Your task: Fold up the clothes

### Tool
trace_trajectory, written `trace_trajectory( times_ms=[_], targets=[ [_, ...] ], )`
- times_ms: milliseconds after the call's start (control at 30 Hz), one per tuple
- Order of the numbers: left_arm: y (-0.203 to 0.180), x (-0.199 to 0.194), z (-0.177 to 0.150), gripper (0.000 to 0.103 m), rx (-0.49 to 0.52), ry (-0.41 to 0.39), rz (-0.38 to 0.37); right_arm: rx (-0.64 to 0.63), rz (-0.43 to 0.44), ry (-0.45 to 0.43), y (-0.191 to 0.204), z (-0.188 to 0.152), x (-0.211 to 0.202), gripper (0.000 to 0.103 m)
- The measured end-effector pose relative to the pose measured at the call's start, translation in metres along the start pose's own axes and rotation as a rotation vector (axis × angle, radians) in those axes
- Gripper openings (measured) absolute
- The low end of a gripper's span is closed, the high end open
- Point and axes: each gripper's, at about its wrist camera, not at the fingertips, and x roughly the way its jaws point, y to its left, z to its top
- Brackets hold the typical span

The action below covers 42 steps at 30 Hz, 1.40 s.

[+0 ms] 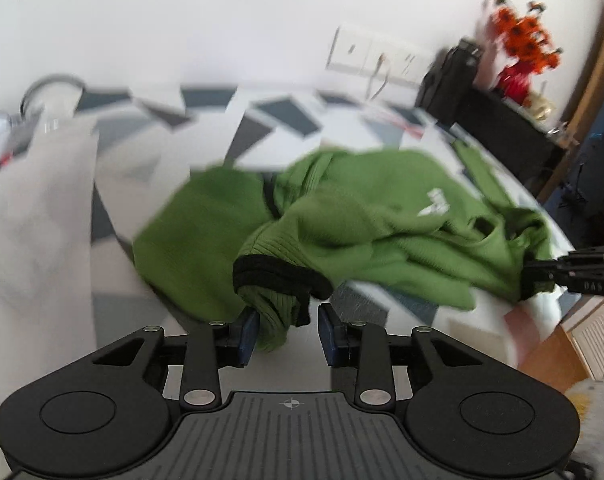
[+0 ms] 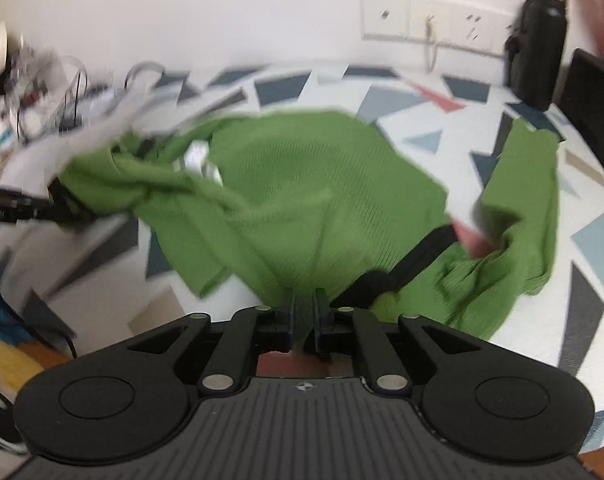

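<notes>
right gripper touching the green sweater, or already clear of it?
Touching. The right wrist view shows green sweater fabric pinched between the nearly closed pads of the right gripper, no gap visible.

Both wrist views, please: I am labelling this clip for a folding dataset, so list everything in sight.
green garment: one, green with black trim and a white logo, crumpled on the bed.
bedcover: one, white with grey, blue and red triangles, under the garment.
grey cloth: one, pale grey, at the left beside the garment.
wall sockets: one row, white, on the wall behind.
black bottle: one, black, at the bed's far right corner.
orange flowers: one bunch, orange and red, far right.
left gripper: black with blue pads, open, a green cuff between the pads.
right gripper: black, shut on the garment's fabric.
</notes>
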Motion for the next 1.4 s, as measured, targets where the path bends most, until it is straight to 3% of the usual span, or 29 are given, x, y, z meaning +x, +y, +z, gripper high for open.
trace_trajectory(
  times_ms=[67, 133, 200, 267, 367, 467, 533, 567, 600, 700, 833, 933, 1000, 1067, 1200, 1333, 1367, 1400],
  targets=[
    [-0.004, -0.011, 0.006, 0.036, 0.034, -0.048, 0.010, 0.042, 0.003, -0.051, -0.005, 0.007, -0.012, 0.019],
    [-0.007, -0.017, 0.014, 0.040, 0.071, -0.094, 0.002, 0.089, -0.012, -0.094, -0.012, 0.013, -0.017, 0.033],
    [-0.008, -0.016, 0.022, 0.045, 0.099, -0.115, -0.004, 0.145, -0.034, -0.119, -0.020, 0.017, -0.015, 0.036],
    [-0.010, -0.010, 0.029, 0.053, 0.125, -0.122, 0.005, 0.205, -0.058, -0.110, -0.030, 0.019, -0.003, 0.040],
    [-0.009, 0.009, 0.035, 0.053, 0.150, -0.106, 0.018, 0.295, -0.050, -0.055, -0.044, 0.016, 0.021, 0.040],
    [-0.003, 0.029, 0.038, 0.041, 0.133, -0.068, -0.011, 0.337, -0.042, -0.009, -0.049, 0.011, 0.038, 0.040],
    [-0.006, 0.031, 0.035, 0.022, 0.142, -0.056, -0.053, 0.314, -0.035, -0.012, -0.044, 0.008, 0.037, 0.031],
    [-0.007, 0.032, 0.034, 0.006, 0.147, -0.051, -0.074, 0.290, -0.020, -0.019, -0.041, 0.006, 0.034, 0.024],
    [-0.009, 0.033, 0.033, 0.006, 0.152, -0.046, -0.095, 0.267, -0.009, -0.025, -0.037, 0.005, 0.032, 0.017],
    [-0.022, 0.027, 0.019, 0.006, 0.228, -0.003, -0.182, 0.188, 0.010, -0.029, -0.026, 0.000, 0.021, 0.015],
    [-0.034, 0.032, -0.005, 0.006, 0.313, 0.129, -0.257, 0.100, 0.025, 0.015, -0.014, -0.013, 0.014, 0.014],
    [-0.036, 0.029, -0.012, 0.015, 0.339, 0.149, -0.276, 0.045, 0.010, 0.050, -0.006, -0.023, 0.013, 0.014],
    [-0.036, 0.023, -0.009, 0.048, 0.358, 0.097, -0.252, 0.023, -0.006, 0.055, -0.003, -0.026, 0.011, 0.014],
    [-0.037, 0.016, -0.005, 0.052, 0.376, 0.040, -0.223, 0.015, -0.023, 0.050, -0.002, -0.027, 0.010, 0.015],
    [-0.026, 0.021, 0.008, 0.052, 0.328, 0.013, -0.186, 0.041, -0.048, 0.023, -0.004, -0.023, 0.011, 0.021],
    [-0.024, 0.036, 0.011, 0.042, 0.285, 0.032, -0.171, 0.070, -0.058, 0.004, -0.005, -0.021, 0.017, 0.031],
    [-0.026, 0.042, 0.011, 0.032, 0.283, 0.041, -0.171, 0.077, -0.059, 0.002, -0.005, -0.021, 0.018, 0.031],
    [-0.029, 0.043, 0.011, 0.016, 0.291, 0.043, -0.183, 0.083, -0.059, 0.002, -0.004, -0.021, 0.020, 0.032]
  ],
)
